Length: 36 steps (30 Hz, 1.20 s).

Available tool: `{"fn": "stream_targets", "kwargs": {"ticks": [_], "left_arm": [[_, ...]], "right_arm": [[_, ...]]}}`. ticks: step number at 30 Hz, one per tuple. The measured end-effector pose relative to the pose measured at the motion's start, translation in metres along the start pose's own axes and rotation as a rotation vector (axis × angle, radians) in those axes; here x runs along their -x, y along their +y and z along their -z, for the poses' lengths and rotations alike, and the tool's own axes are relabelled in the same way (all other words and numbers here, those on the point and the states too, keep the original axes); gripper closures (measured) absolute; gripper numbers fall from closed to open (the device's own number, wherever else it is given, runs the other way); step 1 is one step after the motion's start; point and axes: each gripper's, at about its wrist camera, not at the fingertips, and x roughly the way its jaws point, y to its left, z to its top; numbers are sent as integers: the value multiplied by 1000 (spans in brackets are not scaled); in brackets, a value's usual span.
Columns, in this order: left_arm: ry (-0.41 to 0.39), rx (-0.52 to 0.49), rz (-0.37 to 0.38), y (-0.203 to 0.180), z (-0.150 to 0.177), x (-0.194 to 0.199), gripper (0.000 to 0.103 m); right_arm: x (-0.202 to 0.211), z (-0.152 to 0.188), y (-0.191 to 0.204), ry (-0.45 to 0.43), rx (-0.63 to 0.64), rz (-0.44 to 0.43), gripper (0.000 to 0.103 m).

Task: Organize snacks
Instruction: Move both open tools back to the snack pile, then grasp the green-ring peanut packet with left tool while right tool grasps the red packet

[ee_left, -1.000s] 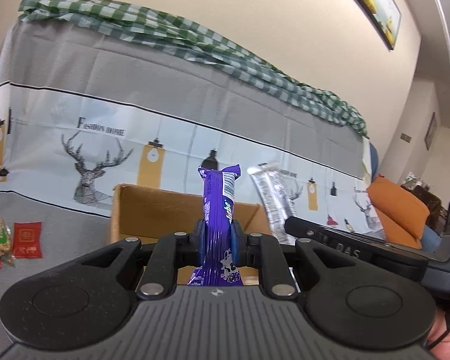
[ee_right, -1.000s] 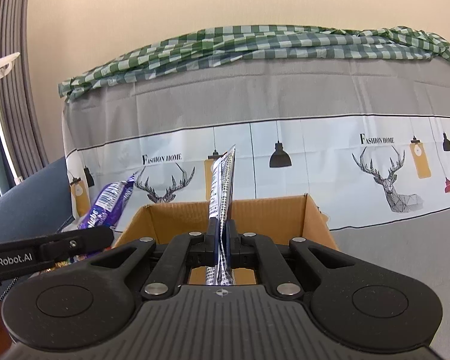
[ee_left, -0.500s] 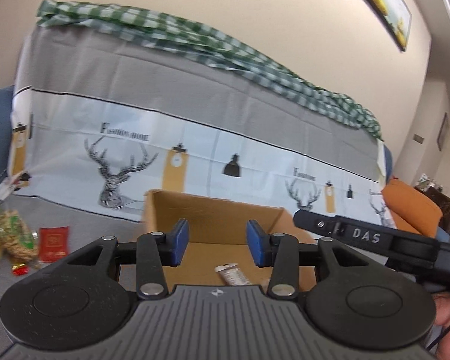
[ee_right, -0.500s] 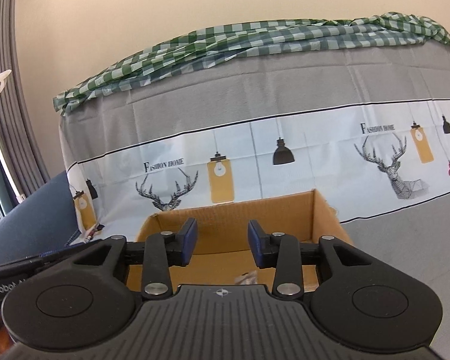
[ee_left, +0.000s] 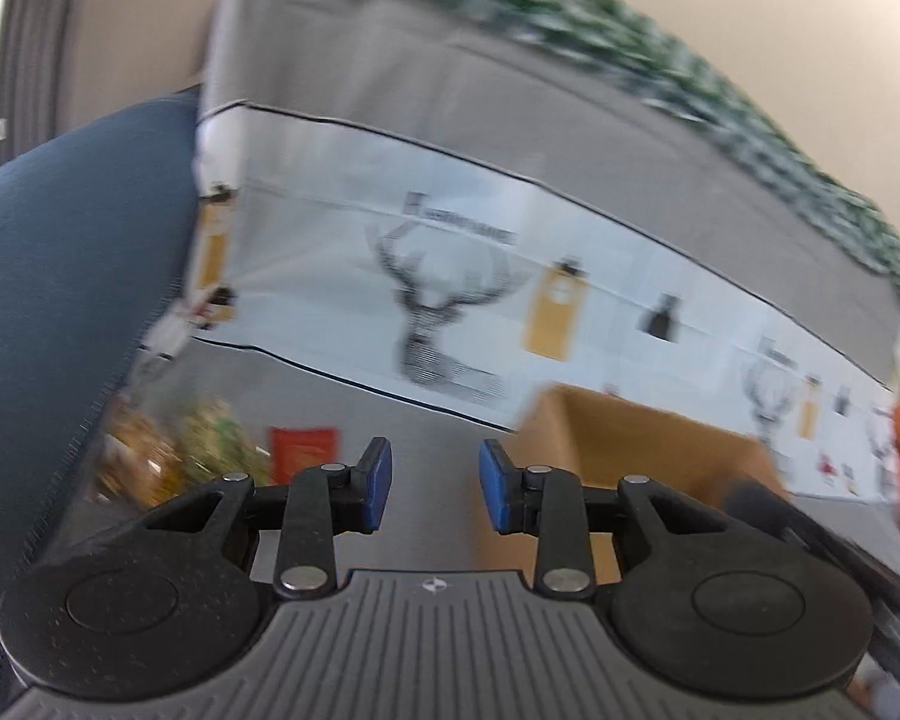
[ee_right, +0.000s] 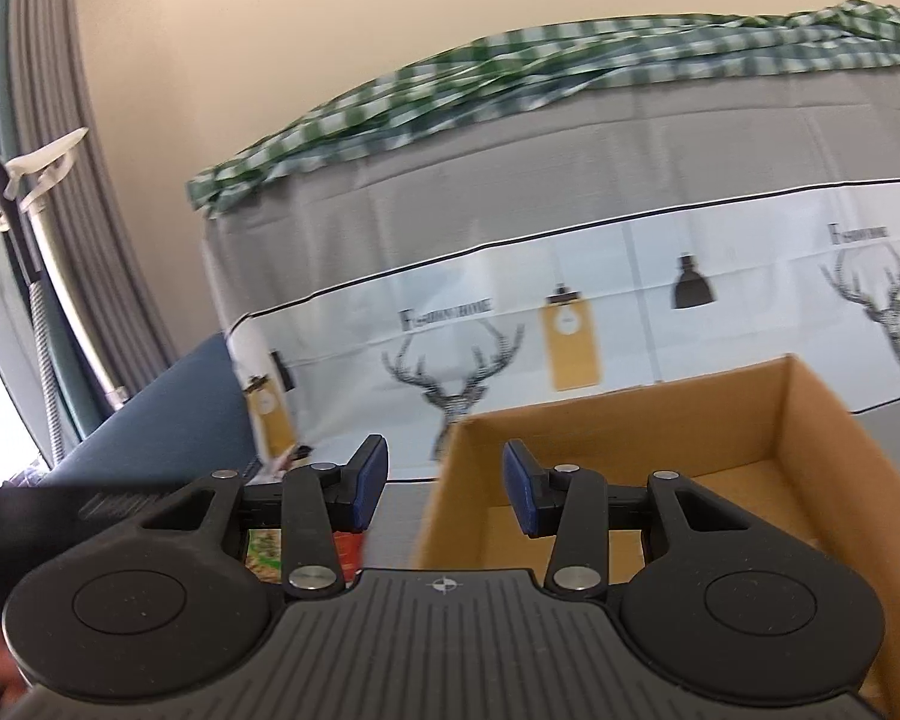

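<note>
A grey deer-print cloth (ee_right: 570,276) fills both views, with a green checked cloth (ee_right: 510,78) along its top. Only the right wrist view looks into the open cardboard box (ee_right: 810,420), whose floor is mostly hidden behind the right claw (ee_right: 444,492); in the left wrist view the box (ee_left: 630,438) is a blurred shape at right. The left view alone shows the snack packets (ee_left: 168,450) and a red packet (ee_left: 303,450) lying left of the box, smeared by blur. The left claw (ee_left: 431,483) hangs level over the grey surface, released and empty. The right claw is likewise spread and empty, straddling the box's near-left corner.
</note>
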Motion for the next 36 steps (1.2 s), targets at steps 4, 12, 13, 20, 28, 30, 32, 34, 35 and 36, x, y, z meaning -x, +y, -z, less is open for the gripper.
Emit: {"fn": "stream_targets", "kwargs": {"ticks": [4, 12, 13, 20, 28, 30, 32, 34, 35, 36], "left_arm": [[33, 81, -110, 49, -3, -23, 45], [158, 449, -136, 147, -8, -51, 45], [162, 455, -130, 151, -7, -55, 45], [162, 437, -62, 141, -8, -68, 45], [235, 450, -95, 139, 2, -87, 49], [242, 457, -84, 142, 3, -89, 67], [229, 481, -83, 146, 3, -85, 70], [201, 509, -95, 153, 1, -76, 71], [192, 525, -98, 156, 1, -73, 72], [184, 543, -102, 159, 0, -70, 72]], "right_arm": [[-9, 4, 17, 17, -7, -25, 58], [-27, 14, 46, 69, 15, -86, 58], [-30, 14, 50, 76, 13, -90, 58], [-47, 25, 63, 152, -46, -121, 58], [-63, 39, 84, 205, -9, -117, 58], [-69, 39, 88, 221, -1, -105, 57], [-76, 39, 90, 241, -3, -90, 57], [-87, 38, 94, 268, -2, -55, 56], [-93, 37, 96, 280, 0, -40, 55], [-101, 36, 98, 299, 3, -24, 55]]}}
